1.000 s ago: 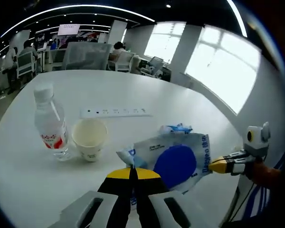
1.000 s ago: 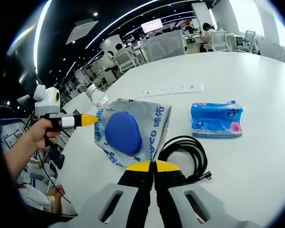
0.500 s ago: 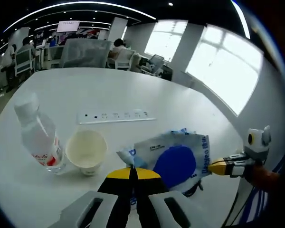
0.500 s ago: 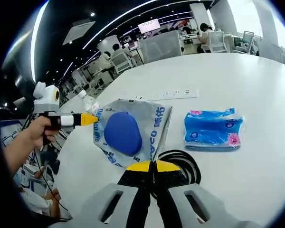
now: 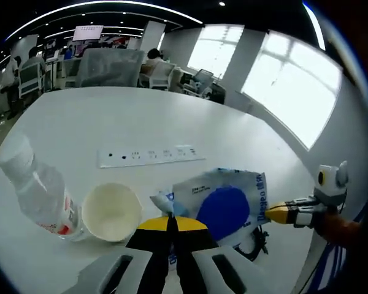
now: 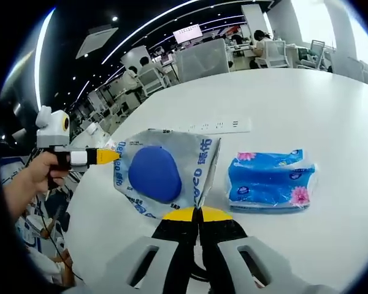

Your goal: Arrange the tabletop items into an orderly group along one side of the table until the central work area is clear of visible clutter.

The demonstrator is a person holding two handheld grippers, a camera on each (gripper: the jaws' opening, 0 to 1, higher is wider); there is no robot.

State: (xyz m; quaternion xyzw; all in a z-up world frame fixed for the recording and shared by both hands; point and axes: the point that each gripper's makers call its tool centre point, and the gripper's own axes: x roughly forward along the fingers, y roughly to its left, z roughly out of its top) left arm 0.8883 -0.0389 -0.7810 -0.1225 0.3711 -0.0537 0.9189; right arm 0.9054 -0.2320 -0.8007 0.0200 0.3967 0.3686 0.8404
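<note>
White table (image 5: pixel 110 116) in open office; left gripper (image 5: pixel 170 222) and right gripper (image 6: pixel 198 214) each clamp opposite edges of the pouch (image 6: pixel 165 174), lifting it flat, likely to carry sideways. Cup (image 5: pixel 110 211), bottle (image 5: pixel 37 193) alongside.

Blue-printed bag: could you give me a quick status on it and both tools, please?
Both tools shut on the bag: left tool at one corner, right tool at the opposite edge. Bag held stretched above the table. Paper cup, water bottle, tissue pack close by.
</note>
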